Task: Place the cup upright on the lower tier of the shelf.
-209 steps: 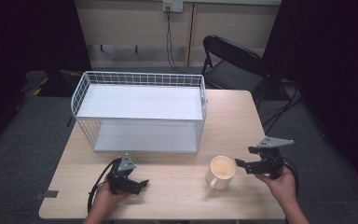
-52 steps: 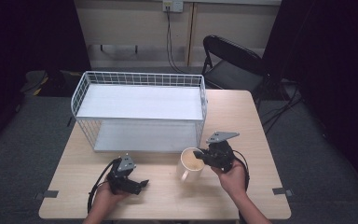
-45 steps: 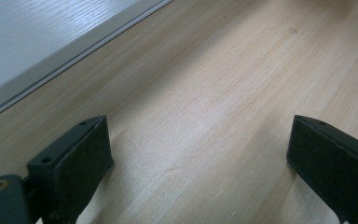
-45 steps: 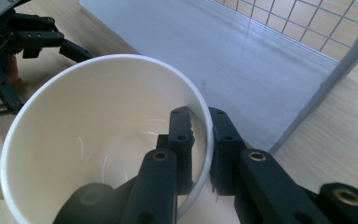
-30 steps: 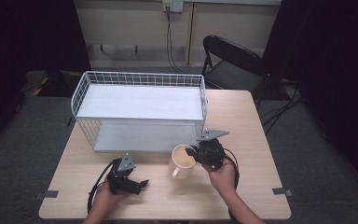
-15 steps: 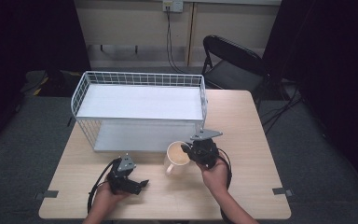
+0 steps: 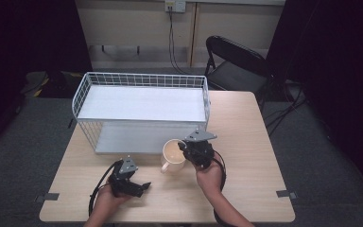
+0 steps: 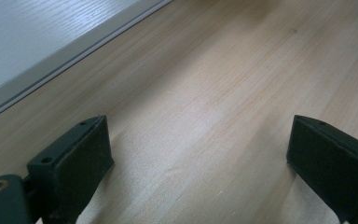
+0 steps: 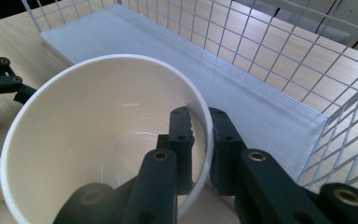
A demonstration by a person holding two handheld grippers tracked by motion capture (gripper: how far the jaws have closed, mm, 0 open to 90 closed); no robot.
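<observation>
White mug (image 7: 172,154): in the high view the right gripper (image 7: 188,147) is clamping its rim, holding it just before the wire rack's (image 7: 142,80) open lower shelf. Left gripper (image 7: 139,186) is idling apart, nearer the table (image 7: 246,137) edge.

Left gripper view: jaws gaping, nothing between.

Right gripper view: mug (image 9: 98,116) empty; one jaw inside the wall, one outside; lower shelf (image 9: 205,79) lying just ahead, bare.

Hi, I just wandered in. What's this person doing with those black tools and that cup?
A person at a wooden table holds a hand-held gripper in each hand. The right hand-held gripper is pinching the rim of a white mug, one jaw inside and one outside, holding it just in front of a white wire shelf rack. The left hand-held gripper sits open and empty low over the table.
</observation>
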